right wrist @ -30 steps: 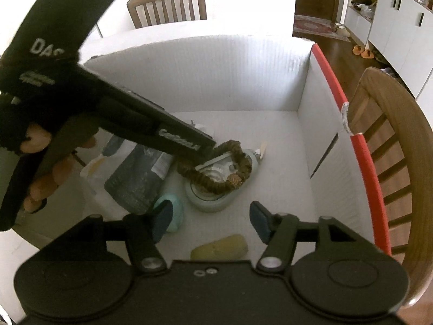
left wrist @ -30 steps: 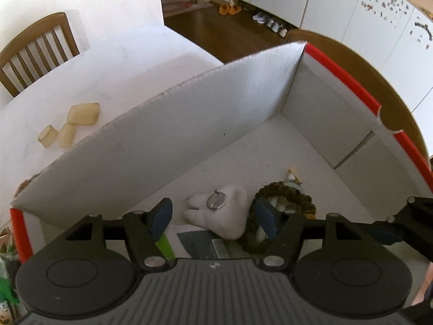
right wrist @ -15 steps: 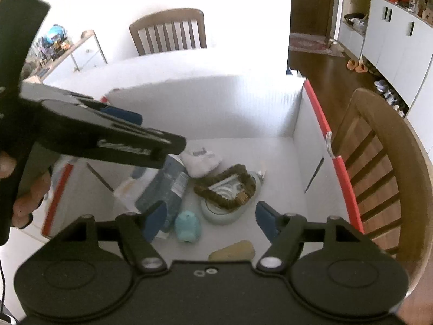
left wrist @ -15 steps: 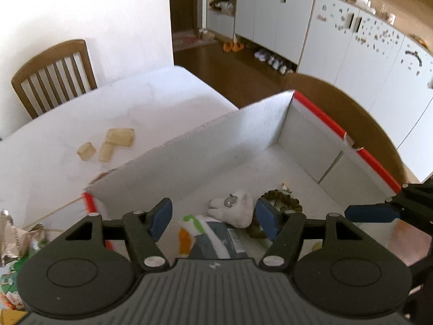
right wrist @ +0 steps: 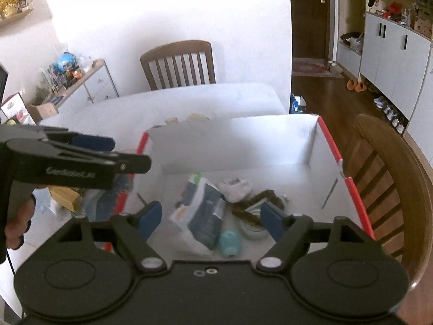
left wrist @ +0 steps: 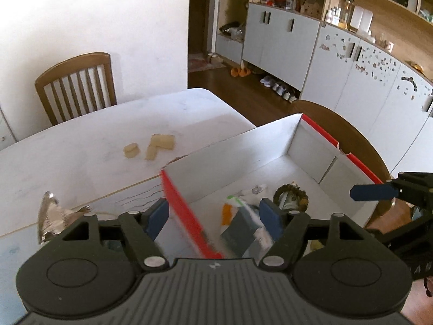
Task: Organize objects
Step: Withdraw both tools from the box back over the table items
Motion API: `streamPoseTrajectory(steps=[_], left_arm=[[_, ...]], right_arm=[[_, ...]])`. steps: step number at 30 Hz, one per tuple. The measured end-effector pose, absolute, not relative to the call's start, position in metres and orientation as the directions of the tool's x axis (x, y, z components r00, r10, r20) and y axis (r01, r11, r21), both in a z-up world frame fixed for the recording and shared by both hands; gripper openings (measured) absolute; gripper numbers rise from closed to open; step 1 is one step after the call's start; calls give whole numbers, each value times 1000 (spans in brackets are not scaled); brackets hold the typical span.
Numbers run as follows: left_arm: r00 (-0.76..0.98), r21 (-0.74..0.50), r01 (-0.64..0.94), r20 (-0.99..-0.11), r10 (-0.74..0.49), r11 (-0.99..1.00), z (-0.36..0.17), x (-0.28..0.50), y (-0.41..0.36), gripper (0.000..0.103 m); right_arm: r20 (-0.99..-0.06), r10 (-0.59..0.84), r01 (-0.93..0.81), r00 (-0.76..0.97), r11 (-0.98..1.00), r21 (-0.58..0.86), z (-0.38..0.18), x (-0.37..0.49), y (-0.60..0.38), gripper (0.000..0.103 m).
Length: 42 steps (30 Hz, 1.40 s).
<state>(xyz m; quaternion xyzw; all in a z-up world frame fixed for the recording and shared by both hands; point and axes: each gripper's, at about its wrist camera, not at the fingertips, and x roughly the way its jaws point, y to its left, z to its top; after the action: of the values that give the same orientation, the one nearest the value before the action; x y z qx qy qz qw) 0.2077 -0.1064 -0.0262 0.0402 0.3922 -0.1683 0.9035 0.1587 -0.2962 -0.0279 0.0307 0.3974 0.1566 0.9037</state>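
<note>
A white cardboard box with red edges (left wrist: 230,159) (right wrist: 235,140) stands on the white table. Inside lie a dark blue pouch (right wrist: 205,211), a white tooth-shaped plush (right wrist: 235,187), a brown beaded bracelet (left wrist: 291,197) on a round tin, and a teal toy (right wrist: 230,243). My left gripper (left wrist: 213,216) is open and empty, high above the box's left red edge. My right gripper (right wrist: 209,219) is open and empty, above the box's near side. The left gripper also shows in the right wrist view (right wrist: 92,149).
Three beige blocks (left wrist: 151,146) lie on the table (left wrist: 81,157) beyond the box. A crumpled foil wrapper (left wrist: 51,214) lies left of the box. Wooden chairs stand at the far side (left wrist: 75,86) and right of the box (right wrist: 387,184).
Both grippers have risen and pulled back from inside the box. The left one has moved left, over the box's left edge. Both stayed open.
</note>
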Motion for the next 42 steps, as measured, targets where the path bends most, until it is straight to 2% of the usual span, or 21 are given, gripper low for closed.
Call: streamPoseTrajectory(steps=[6,13,22,24,26,32,35,39,42], left_arm=[[659,-71,323,-699,-278,944,-15,187,-68,82],[678,-74,293,-687,-262,953,-9,171,-25,84],[686,-104,258,-680,-258,961,-14,160,30,88],[689,-110,251,-677,-257,962,-15,157,43,98],[694,-115,245,-673,-257,963,-17,155,56,101],[704,-131,218,-665,-249,967,-28,145,99,103],[703,-104,191,-680,-210,976,-39,140,118,103],[677,-131,189,-700,-225,973,-58,134,143,103],[679,-98,198,-704,-209,975,-70,129,153,103]], right_arm=[[-671,334,-266,662,942,207,-18,149,-273,89],[-635,355,-261,686,935,240,-11,141,-238,98],[-639,373,-277,673,928,249,-14,135,-189,100],[-644,374,-283,667,927,245,-15,134,-179,99],[-647,377,-289,663,926,243,-16,133,-169,99],[-662,378,-309,647,924,225,-19,133,-139,100],[-673,376,-314,637,924,218,-22,135,-127,100],[-695,367,-322,618,925,202,-29,139,-111,99],[-711,358,-324,605,927,190,-35,143,-99,99]])
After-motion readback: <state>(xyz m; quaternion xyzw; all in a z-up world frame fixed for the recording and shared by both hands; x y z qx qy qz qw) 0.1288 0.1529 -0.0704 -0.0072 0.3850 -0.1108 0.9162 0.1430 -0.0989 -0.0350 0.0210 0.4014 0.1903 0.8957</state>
